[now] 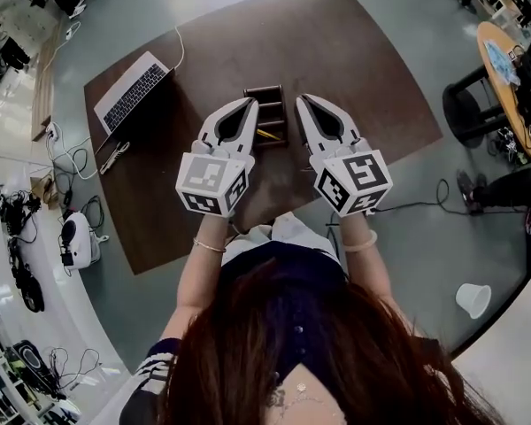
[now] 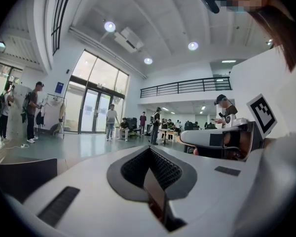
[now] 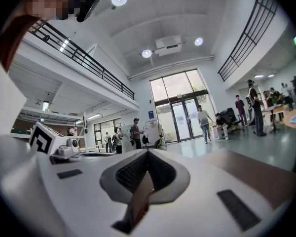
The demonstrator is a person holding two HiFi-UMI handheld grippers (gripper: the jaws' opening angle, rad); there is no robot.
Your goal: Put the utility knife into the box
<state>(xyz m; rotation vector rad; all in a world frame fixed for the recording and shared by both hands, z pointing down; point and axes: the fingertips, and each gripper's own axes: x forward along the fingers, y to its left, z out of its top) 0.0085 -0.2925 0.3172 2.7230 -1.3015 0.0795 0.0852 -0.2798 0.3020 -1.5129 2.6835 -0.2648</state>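
In the head view a dark brown box (image 1: 266, 104) with several compartments stands mid-table. A slim yellow thing, apparently the utility knife (image 1: 267, 135), lies at the box's near end; whether it is inside I cannot tell. My left gripper (image 1: 250, 104) hovers at the box's left side and my right gripper (image 1: 303, 99) at its right side, both held level above the table. Both are shut with nothing between the jaws. The left gripper view (image 2: 149, 150) and right gripper view (image 3: 147, 153) look out across a hall, not at the table.
An open laptop (image 1: 136, 88) sits at the table's (image 1: 336, 51) far left corner, with cables (image 1: 115, 156) by the left edge. A black stool (image 1: 467, 104) and a round table (image 1: 504, 56) stand to the right. People stand in the hall (image 2: 111, 122).
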